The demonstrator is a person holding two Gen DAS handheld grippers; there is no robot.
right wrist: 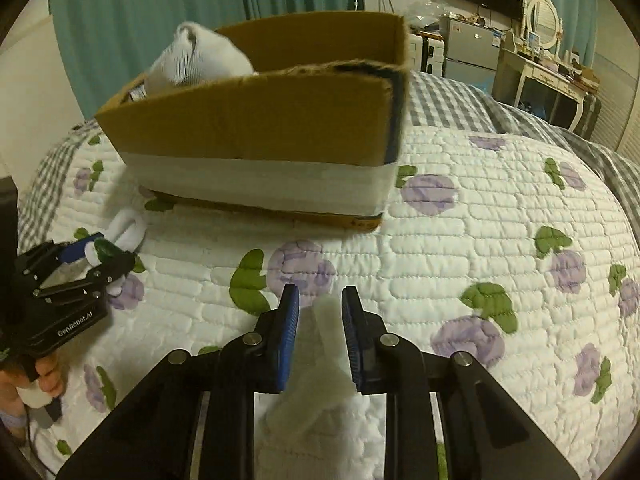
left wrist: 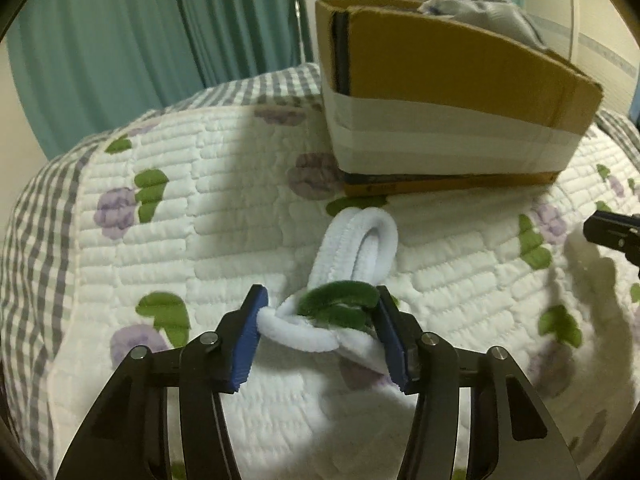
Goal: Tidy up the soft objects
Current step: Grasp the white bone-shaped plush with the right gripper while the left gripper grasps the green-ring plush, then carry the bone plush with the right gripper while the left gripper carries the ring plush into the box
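A soft white looped toy with a green plush part [left wrist: 340, 304] lies on the quilted bed in front of a cardboard box [left wrist: 448, 100]. My left gripper [left wrist: 320, 312] has its blue fingers around the toy's near end, touching it on both sides. It also shows in the right wrist view [right wrist: 100, 256], at the far left. My right gripper [right wrist: 320, 320] hovers above the quilt with a narrow gap between its fingers and nothing in it. The box [right wrist: 260, 120] holds white cloth items [right wrist: 196, 60].
The bed has a white quilt with purple flowers and green leaves [right wrist: 480, 240]. Teal curtains [left wrist: 140, 40] hang behind. A dresser with mirror [right wrist: 544, 52] and a small fridge [right wrist: 468, 48] stand at the far right.
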